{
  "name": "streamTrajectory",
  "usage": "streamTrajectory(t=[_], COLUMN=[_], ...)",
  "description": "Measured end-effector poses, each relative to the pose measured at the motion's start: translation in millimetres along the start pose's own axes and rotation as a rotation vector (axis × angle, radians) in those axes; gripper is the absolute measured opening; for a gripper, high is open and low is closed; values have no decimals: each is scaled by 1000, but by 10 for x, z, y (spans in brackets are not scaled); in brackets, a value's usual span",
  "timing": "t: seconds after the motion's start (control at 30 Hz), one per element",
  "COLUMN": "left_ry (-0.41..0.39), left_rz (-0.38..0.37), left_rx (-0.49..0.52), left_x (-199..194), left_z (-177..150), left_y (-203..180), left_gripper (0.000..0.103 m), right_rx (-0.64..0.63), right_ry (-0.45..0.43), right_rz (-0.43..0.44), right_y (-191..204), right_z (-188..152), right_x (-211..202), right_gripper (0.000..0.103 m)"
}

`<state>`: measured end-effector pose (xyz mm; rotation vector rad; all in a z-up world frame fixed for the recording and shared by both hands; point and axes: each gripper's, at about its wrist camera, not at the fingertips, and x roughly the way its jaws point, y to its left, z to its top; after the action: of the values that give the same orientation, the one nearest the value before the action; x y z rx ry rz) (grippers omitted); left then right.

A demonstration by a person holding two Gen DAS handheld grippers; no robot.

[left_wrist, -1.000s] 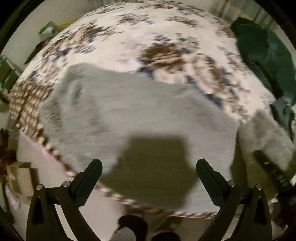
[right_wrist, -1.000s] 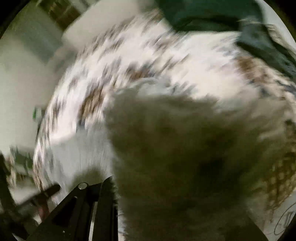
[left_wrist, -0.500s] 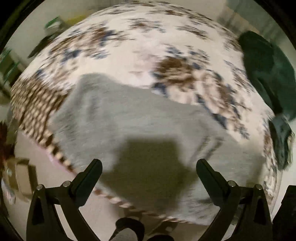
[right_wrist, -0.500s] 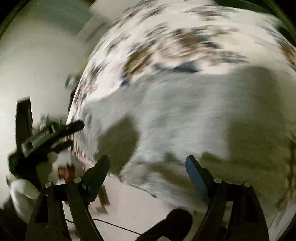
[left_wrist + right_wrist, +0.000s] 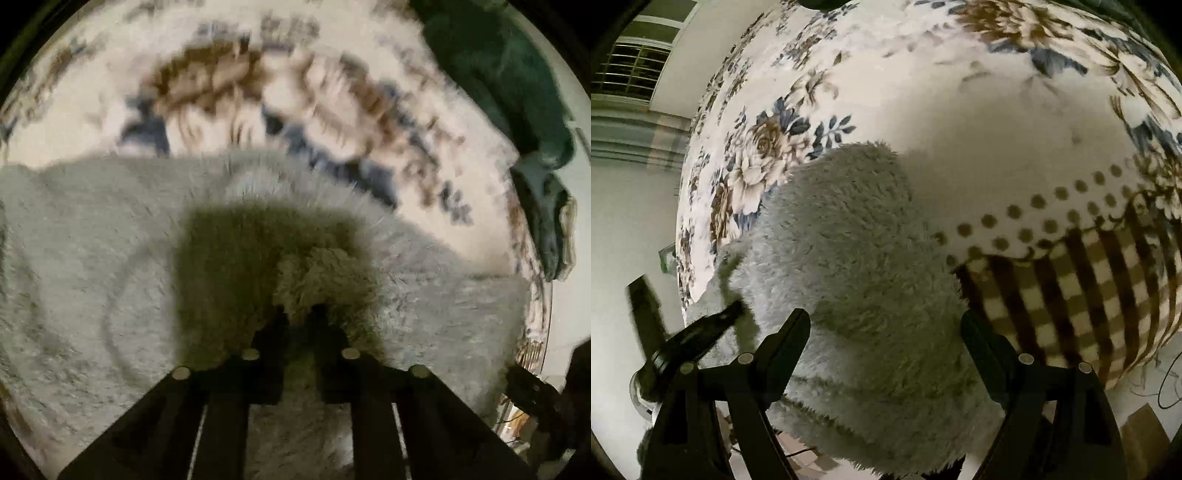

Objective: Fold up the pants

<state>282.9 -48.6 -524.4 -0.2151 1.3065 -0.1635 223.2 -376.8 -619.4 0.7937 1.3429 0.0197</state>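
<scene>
The pants (image 5: 110, 258) are grey and fluffy and lie on a floral bedspread (image 5: 332, 92). In the left wrist view my left gripper (image 5: 299, 314) is shut, pinching a bunched tuft of the grey fleece between its fingertips. In the right wrist view the pants (image 5: 857, 258) lie folded near the bed's edge, and my right gripper (image 5: 886, 332) hangs open above them with nothing between its fingers. The left gripper (image 5: 701, 332) shows at the lower left of that view, touching the fleece.
A dark green garment (image 5: 517, 92) lies on the bed at the upper right. The bedspread has a checked brown border (image 5: 1089, 295) hanging over the bed's edge. A window (image 5: 631, 70) and a pale wall are at the far left.
My left gripper has dropped onto the pants and shut on the fleece. My right gripper let go of the fabric, opened and has swung toward the bed's checked edge.
</scene>
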Motion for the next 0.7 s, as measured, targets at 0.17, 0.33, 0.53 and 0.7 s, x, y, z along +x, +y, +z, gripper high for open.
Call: streamTrajectory(t=[0.17,0.33,0.53,0.7], left_ry=[-96,-78,-23,-21], left_rz=[45,88,62,19], left_rx=[-1,-69,-112,-136], left_x=[-407,-323,-290,-538], left_z=[36,98,5,-345], left_y=[204,556,657,548], left_gripper=[8,8,11,30], right_rx=[1,27,-74,-145], right_ry=[4,33,184,281], right_rz=[15,19,-133,-175], right_y=[-11,-91,-90,-103], right_z=[-56,-182,-421,-623], right_x=[-13,-40,211,237], right_gripper=[86,86,86,86])
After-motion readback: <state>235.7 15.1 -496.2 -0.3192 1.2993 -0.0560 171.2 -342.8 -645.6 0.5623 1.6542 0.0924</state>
